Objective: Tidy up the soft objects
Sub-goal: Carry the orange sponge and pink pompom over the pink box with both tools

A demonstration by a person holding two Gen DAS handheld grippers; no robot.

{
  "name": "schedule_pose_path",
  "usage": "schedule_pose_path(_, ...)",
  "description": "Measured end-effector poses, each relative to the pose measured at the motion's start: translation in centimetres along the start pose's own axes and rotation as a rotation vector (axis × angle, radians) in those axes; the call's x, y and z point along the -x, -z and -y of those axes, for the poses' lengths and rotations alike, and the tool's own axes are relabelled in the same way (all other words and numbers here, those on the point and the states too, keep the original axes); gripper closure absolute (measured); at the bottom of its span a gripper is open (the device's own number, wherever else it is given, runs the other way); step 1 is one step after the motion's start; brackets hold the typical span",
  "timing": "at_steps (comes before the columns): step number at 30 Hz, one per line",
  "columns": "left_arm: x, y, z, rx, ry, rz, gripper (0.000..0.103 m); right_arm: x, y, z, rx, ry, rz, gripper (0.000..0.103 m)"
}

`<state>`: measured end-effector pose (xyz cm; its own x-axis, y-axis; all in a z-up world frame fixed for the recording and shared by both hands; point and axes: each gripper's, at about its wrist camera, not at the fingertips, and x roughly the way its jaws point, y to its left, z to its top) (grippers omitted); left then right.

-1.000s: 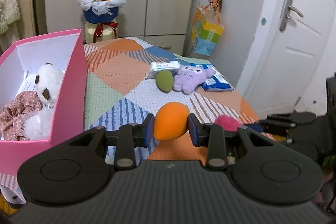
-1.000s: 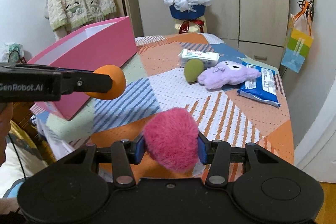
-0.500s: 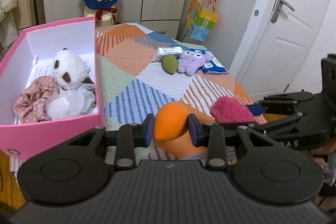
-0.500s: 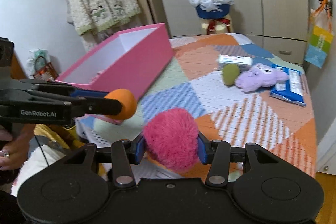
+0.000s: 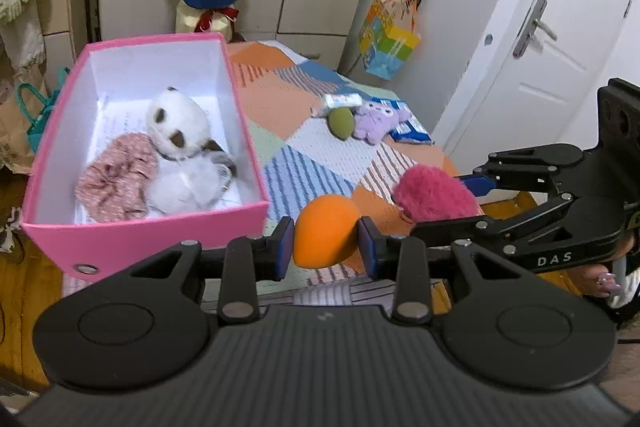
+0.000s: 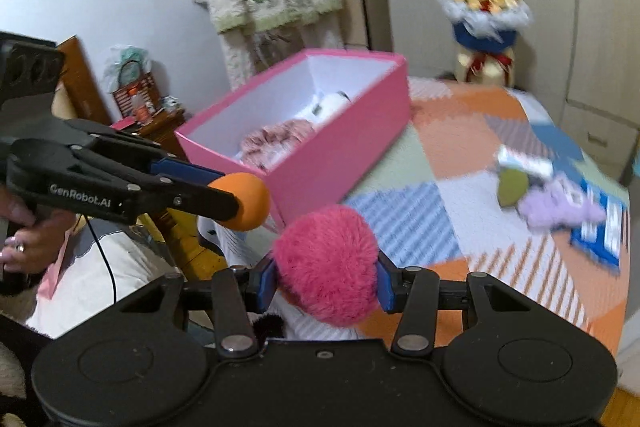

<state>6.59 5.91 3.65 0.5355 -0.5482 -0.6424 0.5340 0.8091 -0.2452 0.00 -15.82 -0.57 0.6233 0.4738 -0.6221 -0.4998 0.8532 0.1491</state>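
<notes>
Three soft things are already laid in the pink box (image 5: pixel 120 239). An orange ball (image 5: pixel 325 235) is gripped by the left claw (image 5: pixel 325 247) and a pink pompom (image 6: pixel 326 265) by the right claw (image 6: pixel 326 285), neither yet boxed. A green ball (image 5: pixel 342 123) and purple toy (image 5: pixel 378 121) are left on the bed (image 5: pixel 280 99).

Both tools have lifted and swung left toward the pink box (image 5: pixel 144 227). Left tool (image 5: pixel 326 241), with the orange ball (image 5: pixel 326 237), now looks down into the box; white plush (image 5: pixel 180 131) fully seen. Right tool (image 6: pixel 326 283), with pink pompom (image 6: pixel 326 263), now nearer the box; left tool closer beside it
</notes>
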Motion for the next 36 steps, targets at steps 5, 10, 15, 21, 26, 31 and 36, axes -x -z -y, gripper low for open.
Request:
schedule_pose_path(5,2.7,-1.0,-1.6,-0.011,-0.031,0.021,0.070,-0.2,-2.1,-2.1,0.048,-0.058,0.032,0.050)
schedule_pose_path(10,4.4,-2.0,-3.3,-0.020,-0.080,0.070,0.070,-1.6,-4.1,-3.5,0.071,-0.091,0.054,0.050)
schedule_pose_path(15,4.2,-3.5,-5.8,0.004,-0.104,0.118,0.070,-3.8,-6.2,-4.0,0.092,-0.072,0.088,0.050)
schedule_pose_path(21,1.1,-6.3,-9.6,0.046,-0.169,0.146,0.070,-7.2,-9.6,-3.7,0.156,0.000,0.152,0.050)
schedule_pose_path(26,-3.2,-8.7,-13.1,0.129,-0.180,0.138,0.070,-11.6,-12.3,-1.8,0.213,0.085,0.169,0.050)
schedule_pose_path(31,-6.9,-10.6,-15.8,0.198,-0.197,0.127,0.070,-16.1,-14.3,0.7,0.220,0.114,0.157,0.049)
schedule_pose_path(36,-10.4,-11.7,-18.0,0.251,-0.207,0.064,0.070,-19.6,-15.5,1.9,0.240,0.111,0.088,0.049)
